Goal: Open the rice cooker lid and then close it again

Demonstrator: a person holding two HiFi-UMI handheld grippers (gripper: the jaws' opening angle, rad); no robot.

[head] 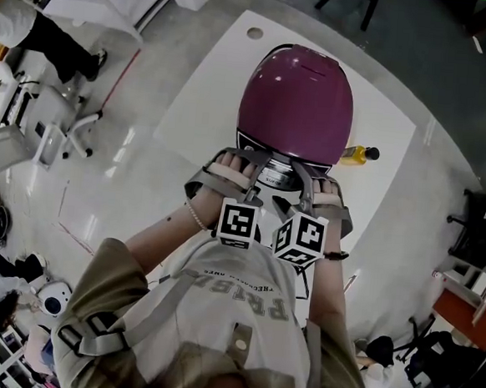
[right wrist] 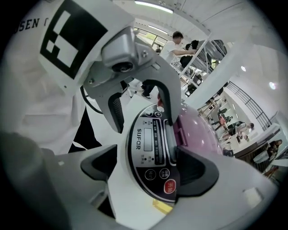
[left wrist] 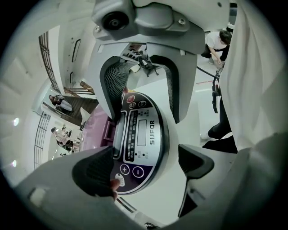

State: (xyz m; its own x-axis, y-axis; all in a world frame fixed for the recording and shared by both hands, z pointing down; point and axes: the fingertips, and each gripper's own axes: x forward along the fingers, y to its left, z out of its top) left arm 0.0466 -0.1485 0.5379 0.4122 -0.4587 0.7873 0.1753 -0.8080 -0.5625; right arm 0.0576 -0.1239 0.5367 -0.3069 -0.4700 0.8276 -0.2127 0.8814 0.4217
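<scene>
Purple cooker [head: 296,101] faces person; left hand-held gripper [left wrist: 146,168], right hand-held gripper [right wrist: 150,170] agape before panel [left wrist: 145,132].

1. A khaki short-sleeved T-shirt [head: 217,312] with pale block lettering across the chest.
2. Grey webbing straps [head: 133,313] cross the shoulder, with a buckle.
3. A pale bead bracelet [head: 196,215] on the left wrist and a dark band [head: 336,256] on the right.
4. The left tongs [left wrist: 146,166] and right tongs [right wrist: 148,167] have light grey moulded shells and black textured pads [left wrist: 95,173].
5. Each carries a white marker cube [head: 238,222] printed with black squares.
</scene>
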